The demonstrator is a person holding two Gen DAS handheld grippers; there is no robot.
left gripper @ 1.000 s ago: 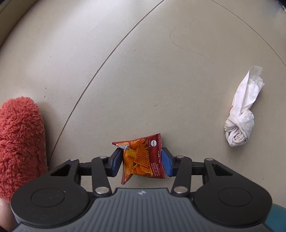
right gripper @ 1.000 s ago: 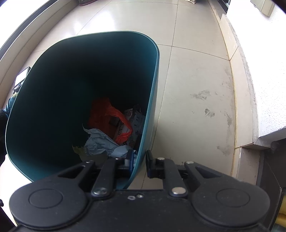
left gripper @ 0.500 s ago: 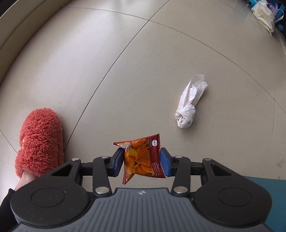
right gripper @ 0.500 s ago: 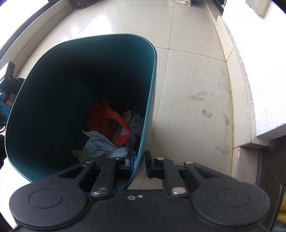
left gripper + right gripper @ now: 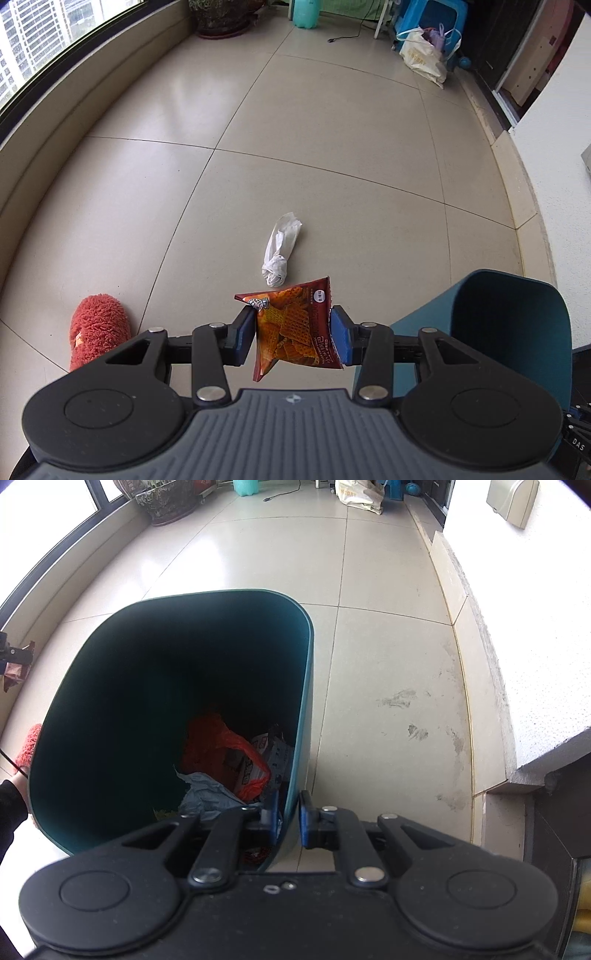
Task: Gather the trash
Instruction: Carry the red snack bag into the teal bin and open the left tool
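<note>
My left gripper [image 5: 293, 336] is shut on an orange-red snack bag [image 5: 295, 332] and holds it in the air above the tiled floor. A knotted white plastic bag [image 5: 279, 254] lies on the floor just ahead of it. The teal trash bin [image 5: 509, 325] shows at the lower right of the left wrist view. My right gripper [image 5: 288, 818] is shut on the near rim of the teal bin [image 5: 306, 686]. Inside the bin lie a red plastic bag [image 5: 218, 746], crumpled grey-blue paper [image 5: 207, 799] and printed wrappers.
A fuzzy red slipper [image 5: 98, 328] is on the floor at the left. A low ledge under the window runs along the left. A white wall step [image 5: 517, 686] borders the right. Far back stand a plant pot [image 5: 166, 502], a shopping bag [image 5: 424, 59] and blue furniture.
My left gripper has lifted and tilted up with the snack bag, so the floor, white bag and slipper look farther away and the bin has come into view. The right gripper still holds the bin rim.
</note>
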